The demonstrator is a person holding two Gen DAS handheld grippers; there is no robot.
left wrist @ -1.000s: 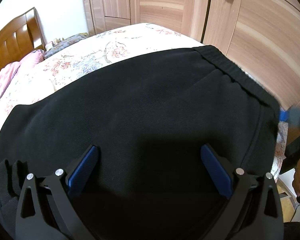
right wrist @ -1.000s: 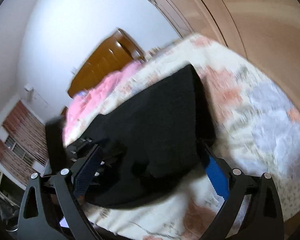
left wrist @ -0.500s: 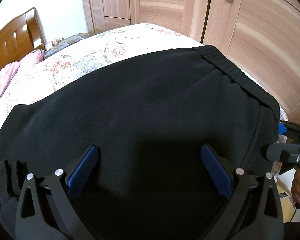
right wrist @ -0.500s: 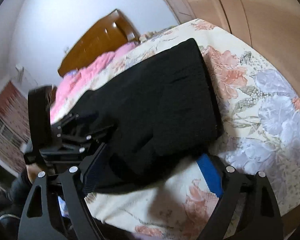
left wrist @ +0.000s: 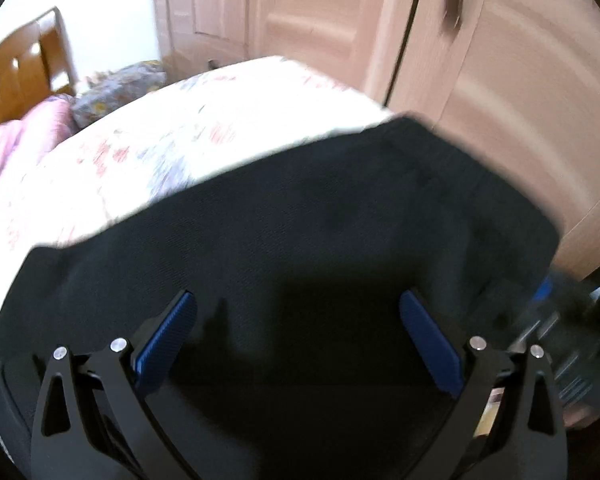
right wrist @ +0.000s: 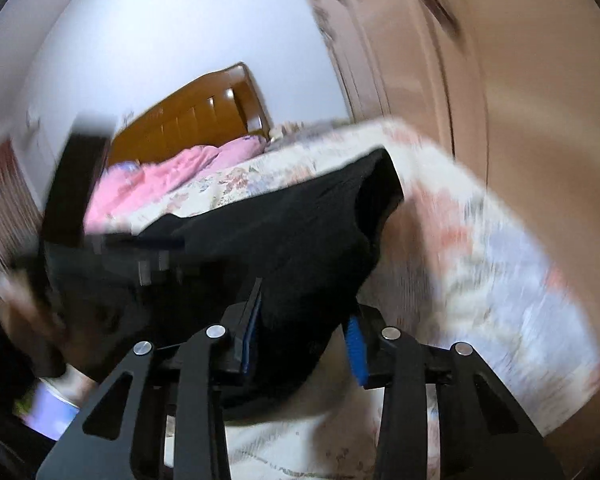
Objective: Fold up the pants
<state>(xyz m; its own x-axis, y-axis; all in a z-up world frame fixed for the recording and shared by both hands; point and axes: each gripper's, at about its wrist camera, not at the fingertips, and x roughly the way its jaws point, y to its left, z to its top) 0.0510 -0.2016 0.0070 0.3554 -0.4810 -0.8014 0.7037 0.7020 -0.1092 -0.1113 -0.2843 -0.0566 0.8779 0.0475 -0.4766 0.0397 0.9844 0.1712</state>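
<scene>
Black pants [left wrist: 300,240] lie folded on a floral bedspread [left wrist: 172,144]. My left gripper [left wrist: 296,316] hovers over the near part of the pants, jaws wide apart and empty. In the right wrist view the pants [right wrist: 300,232] have their near corner lifted. My right gripper [right wrist: 302,320] has closed in on that corner, with black cloth between its blue pads. The left gripper shows as a dark blur at the left of the right wrist view [right wrist: 100,256]. Both views are motion-blurred.
Wooden wardrobe doors [left wrist: 500,80] stand close along the bed's far and right side. A wooden headboard [right wrist: 204,120] and a pink quilt [right wrist: 168,176] are at the bed's head. A patterned pillow [left wrist: 116,88] lies near the wardrobe.
My right gripper has narrowed from wide open onto the near corner of the pants and lifted it. My left gripper stayed open and shifted, its view now blurred.
</scene>
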